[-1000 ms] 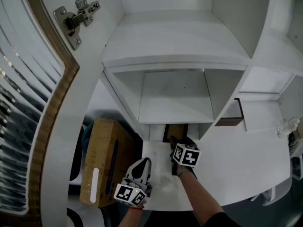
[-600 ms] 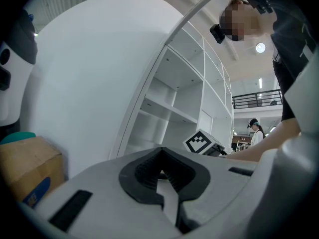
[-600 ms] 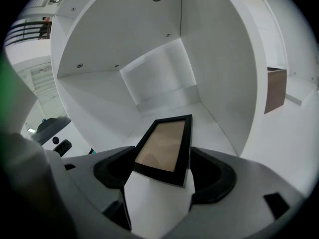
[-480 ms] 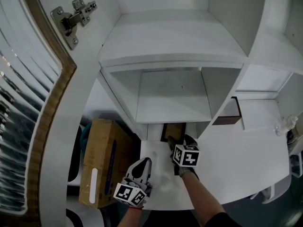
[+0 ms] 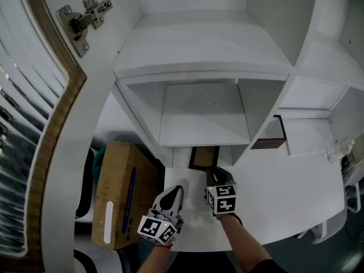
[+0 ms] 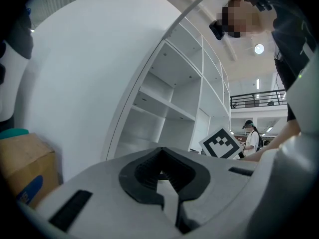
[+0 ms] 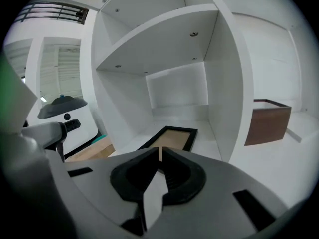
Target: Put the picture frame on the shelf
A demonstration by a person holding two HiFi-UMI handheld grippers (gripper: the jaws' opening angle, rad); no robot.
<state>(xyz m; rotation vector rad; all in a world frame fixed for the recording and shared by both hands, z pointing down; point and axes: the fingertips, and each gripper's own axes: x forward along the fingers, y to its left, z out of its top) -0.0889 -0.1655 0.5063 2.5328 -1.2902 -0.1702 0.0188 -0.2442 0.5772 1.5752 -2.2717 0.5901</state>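
Two grippers, one picture frame, one white shelf unit.

Head view. The shelf unit is white, with open compartments stacked. Its door is swung out at the left, with a hinge showing. The picture frame, black rim and tan panel, lies flat on the floor of the lowest middle compartment, its far part hidden under the shelf board above. The right gripper points at the frame's near edge, just beside it; contact is not readable here. The left gripper sits beside the right one over the white desk, apart from the frame. A cardboard box stands left of the desk. A brown box sits in the compartment to the right.

Left gripper view. Left gripper: jaws together, nothing between them. Ahead is the shelf unit; the cardboard box is at the far left.

Right gripper view. Right gripper: its jaws have just been closing and now meet, empty. The picture frame lies flat just beyond the tips, apart from them, at the compartment's front. The brown box shows past the partition at the right.
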